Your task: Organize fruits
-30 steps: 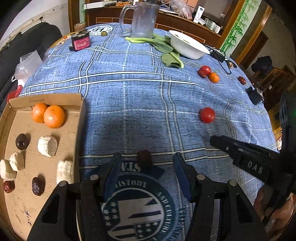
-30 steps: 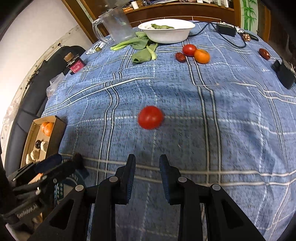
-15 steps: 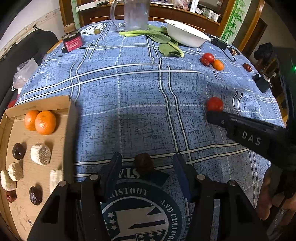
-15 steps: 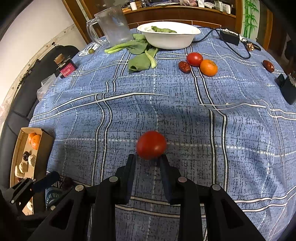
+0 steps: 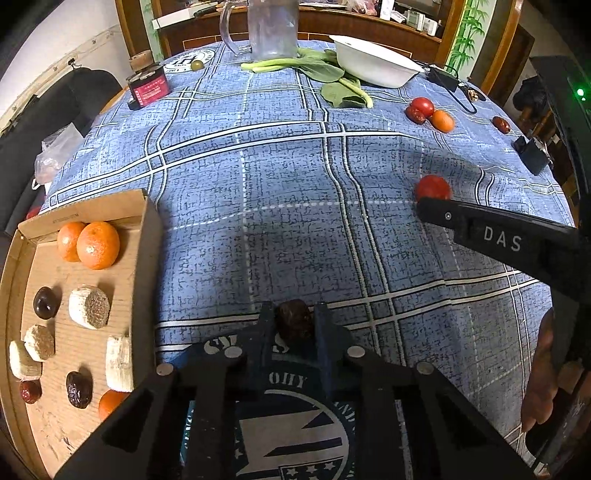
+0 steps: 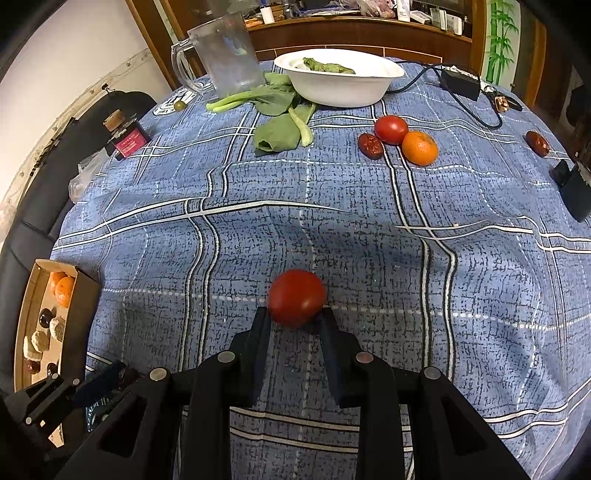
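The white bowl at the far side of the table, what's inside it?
In the right wrist view, the white bowl holds a green leafy vegetable piece lying near its far rim. The near wall covers the bowl's bottom, so anything lower inside cannot be seen.

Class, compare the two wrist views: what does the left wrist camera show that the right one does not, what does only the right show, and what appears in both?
Only the left: the left gripper shut on a dark date.

Only the right: greens inside the white bowl, and the right gripper with the near tomato at its fingertips.

Both: the cardboard tray, glass pitcher, that tomato.
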Tool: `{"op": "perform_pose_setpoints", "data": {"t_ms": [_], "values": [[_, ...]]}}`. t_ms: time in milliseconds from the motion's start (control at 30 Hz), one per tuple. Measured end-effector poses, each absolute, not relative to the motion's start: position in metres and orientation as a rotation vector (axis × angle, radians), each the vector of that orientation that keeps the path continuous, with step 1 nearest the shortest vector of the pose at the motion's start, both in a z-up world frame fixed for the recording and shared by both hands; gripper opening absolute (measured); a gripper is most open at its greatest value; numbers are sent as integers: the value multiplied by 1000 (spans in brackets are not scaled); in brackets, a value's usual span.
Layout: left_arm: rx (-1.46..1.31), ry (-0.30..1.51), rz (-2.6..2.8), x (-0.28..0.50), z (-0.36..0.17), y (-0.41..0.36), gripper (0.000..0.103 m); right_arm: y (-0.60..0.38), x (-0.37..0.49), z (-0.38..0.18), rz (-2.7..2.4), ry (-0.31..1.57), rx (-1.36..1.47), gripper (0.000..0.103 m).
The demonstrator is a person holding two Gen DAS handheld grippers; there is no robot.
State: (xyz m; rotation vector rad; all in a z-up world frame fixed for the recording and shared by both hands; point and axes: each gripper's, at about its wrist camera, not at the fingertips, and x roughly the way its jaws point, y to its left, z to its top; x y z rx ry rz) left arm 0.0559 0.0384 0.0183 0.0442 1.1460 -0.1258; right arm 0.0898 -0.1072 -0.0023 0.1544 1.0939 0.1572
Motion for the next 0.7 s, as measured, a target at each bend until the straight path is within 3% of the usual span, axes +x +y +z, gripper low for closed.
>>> {"op": "perform_pose_setpoints", "data": {"t_ms": [700], "values": [[70, 1089, -93, 44, 36, 39, 20, -105, 70, 16, 193, 1050, 152, 28]]}}
